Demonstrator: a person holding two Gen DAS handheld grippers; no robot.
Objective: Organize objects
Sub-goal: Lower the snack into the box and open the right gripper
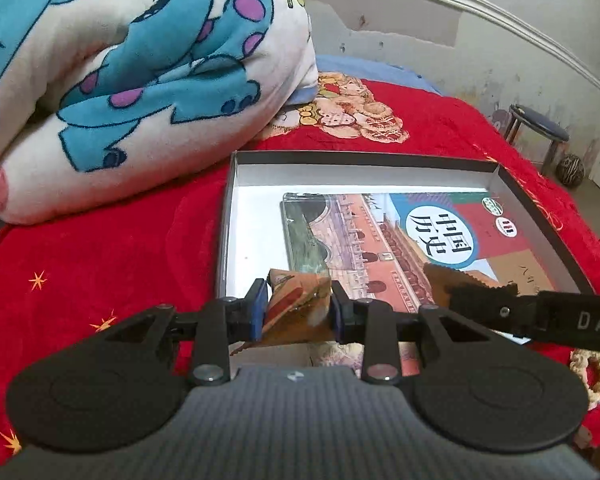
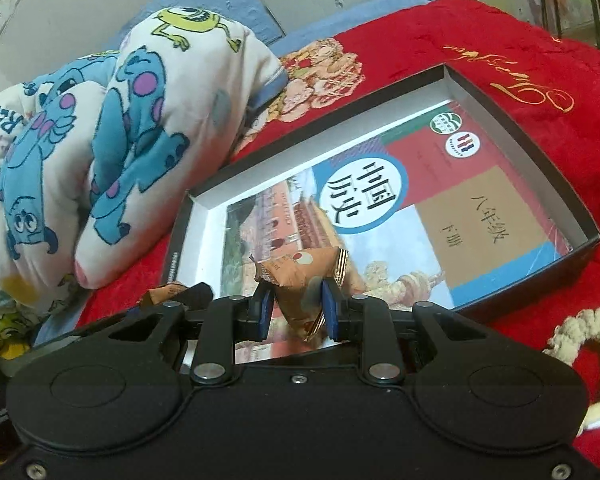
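Both tongs are clamped on little orange snack packets, the left tongs (image 1: pixel 298 310) pinching one packet (image 1: pixel 296 300) and the right tongs (image 2: pixel 297 310) another packet (image 2: pixel 300 276), both over the history textbook (image 2: pixel 420 216) inside the shallow box (image 2: pixel 540 152) on the red bed (image 1: pixel 100 264).

Glossy, crinkled foil-like wrapper on the snack packet (image 1: pixel 296 300) between the left gripper (image 1: pixel 298 306) fingers, whose pads look matt blue, likely rubber. Just ahead of them, the book (image 2: pixel 440 216) shows a smooth, shiny laminated cover inside a matt cardboard box (image 2: pixel 536 152), white within, dark outside. Between the right gripper (image 2: pixel 296 308) fingers, a second packet (image 2: pixel 300 276), shiny brown film. Under everything, plush red velvet-like bedspread (image 1: pixel 100 264); off beyond the fingertips, a fleecy printed blanket (image 1: pixel 140 60).
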